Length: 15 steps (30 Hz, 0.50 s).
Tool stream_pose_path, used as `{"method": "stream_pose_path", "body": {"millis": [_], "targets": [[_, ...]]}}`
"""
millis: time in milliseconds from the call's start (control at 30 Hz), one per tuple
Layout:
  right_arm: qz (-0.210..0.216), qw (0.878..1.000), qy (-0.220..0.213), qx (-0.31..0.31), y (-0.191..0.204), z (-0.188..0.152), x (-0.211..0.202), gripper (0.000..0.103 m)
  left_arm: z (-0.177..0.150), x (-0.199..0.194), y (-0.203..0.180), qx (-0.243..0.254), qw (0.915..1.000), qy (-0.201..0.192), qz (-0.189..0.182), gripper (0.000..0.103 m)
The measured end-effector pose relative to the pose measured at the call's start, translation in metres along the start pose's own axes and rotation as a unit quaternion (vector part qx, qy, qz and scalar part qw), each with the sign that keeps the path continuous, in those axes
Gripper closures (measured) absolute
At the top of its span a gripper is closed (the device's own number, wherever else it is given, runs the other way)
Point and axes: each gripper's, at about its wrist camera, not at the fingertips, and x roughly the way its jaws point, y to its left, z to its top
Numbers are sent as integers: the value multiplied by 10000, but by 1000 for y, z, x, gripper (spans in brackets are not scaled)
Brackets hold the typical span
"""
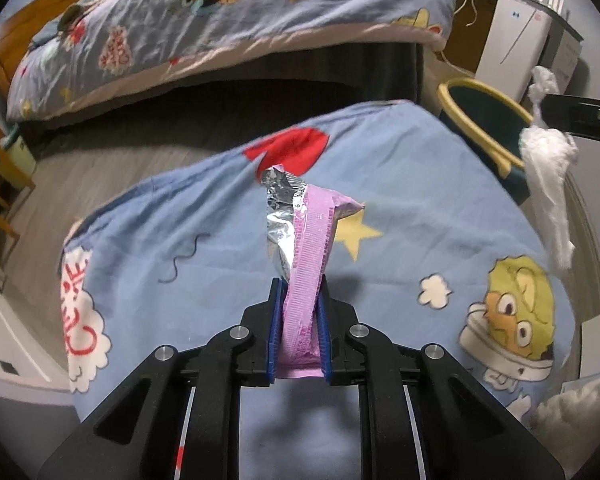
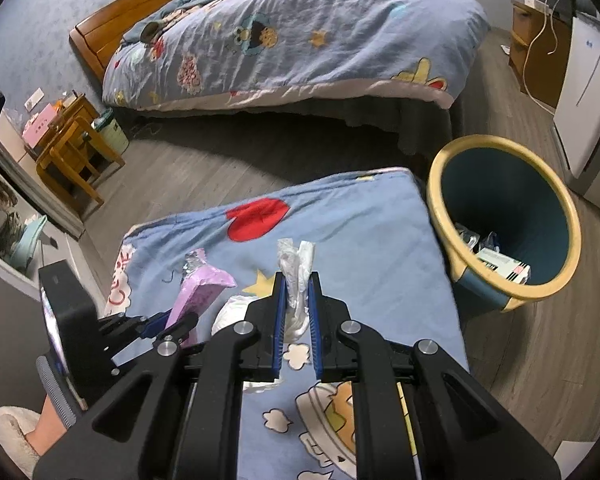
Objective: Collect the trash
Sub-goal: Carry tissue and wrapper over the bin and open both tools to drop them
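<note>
**Both tongs loaded, bin ahead to the right**

The left tongs (image 1: 299, 300) are clenched on a pink wrapper (image 1: 312, 248). The blue pads (image 1: 275, 328) pinch its lower end, and the rest stands up past the fingertips, showing silver foil lining (image 1: 278, 216) at the torn top. The right tongs (image 2: 296, 304) are clenched on a white tissue (image 2: 298, 280), which sticks up as 2 crumpled tips above the pads and hangs loose below them.

**Location of items**

1. Wrapper: held in the air above the blue cartoon-print cover (image 1: 180, 220), not touching it. It also shows in the right wrist view (image 2: 204, 284).
2. Tissue: held above the same cover. In the left wrist view it appears at the far right (image 1: 548, 184), close to the bin.
3. Bin (image 2: 440, 200): stands on the wood floor (image 2: 220, 168) just beside the far right corner of the cover. It is dark blue with a yellow rim and already holds some packaging (image 2: 500, 268).

**Handling notes**

- Wrapper: judged light, thin and springy. Film of this kind is slick, so a flat pinch across the sealed seam, as held now, is the safest hold. The open top will crumple if squeezed.
- Tissue: judged very light, soft and easily torn. Grip the bunched middle. Loose ends may cling to the pads on release.

**Status**

Judged step: both items are lifted and ready for transport. The bin mouth is wide and tilted toward the tongs, so a drop from above its rim should suffice.
</note>
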Motion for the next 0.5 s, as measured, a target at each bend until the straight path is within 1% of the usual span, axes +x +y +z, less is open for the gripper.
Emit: {"method": "stream_pose_path", "body": {"millis": [100,200,400,500], "targets": [[50,9998,-80,192,-13,8,-6,93,7,-9,-7,-11,9999,-118,-92,86],[7,9995,-153,266,-22,14,-10,93,14,-17,-15,64,9998,-184,-106,86],[-107,9981,-325,510,-52,29,-17,93,28,-21,-32,229,9996,-144,-122,86],[-173,9965,-441,686,-74,39,-21,93,40,-23,-42,309,9992,-169,-191,86]]}}
